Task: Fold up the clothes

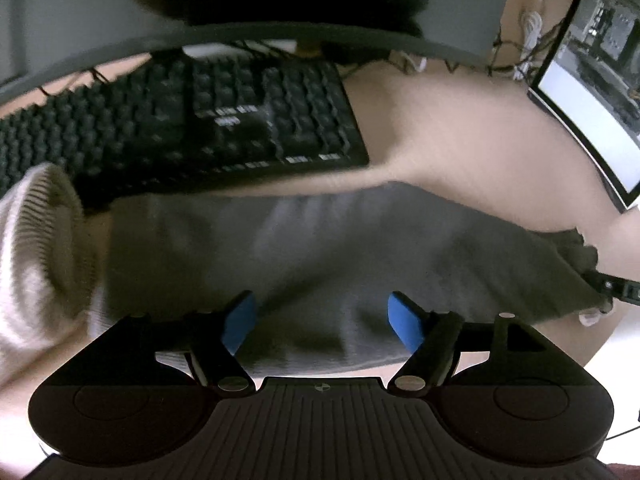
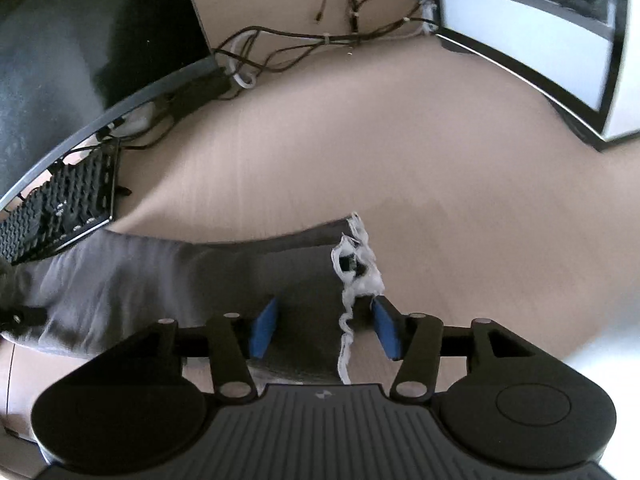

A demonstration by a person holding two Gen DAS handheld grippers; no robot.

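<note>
A grey garment (image 1: 320,248) lies flat across the tan table, blurred in the left wrist view. My left gripper (image 1: 322,318) hangs just over its near part, blue pads (image 1: 240,322) wide apart and open, nothing pressed between them. A white ribbed knit garment (image 1: 36,256) is bunched at the grey one's left end. In the right wrist view the grey garment (image 2: 160,276) ends in a frayed white hem (image 2: 356,268). My right gripper (image 2: 325,326) straddles that end, open, with the cloth lying between the pads (image 2: 264,328) and the hem beside the right one.
A black keyboard (image 1: 180,120) (image 2: 60,204) sits just behind the garment. A curved monitor (image 1: 592,92) (image 2: 540,40) stands at the right. Tangled cables (image 2: 300,40) lie at the back of the table (image 2: 380,140).
</note>
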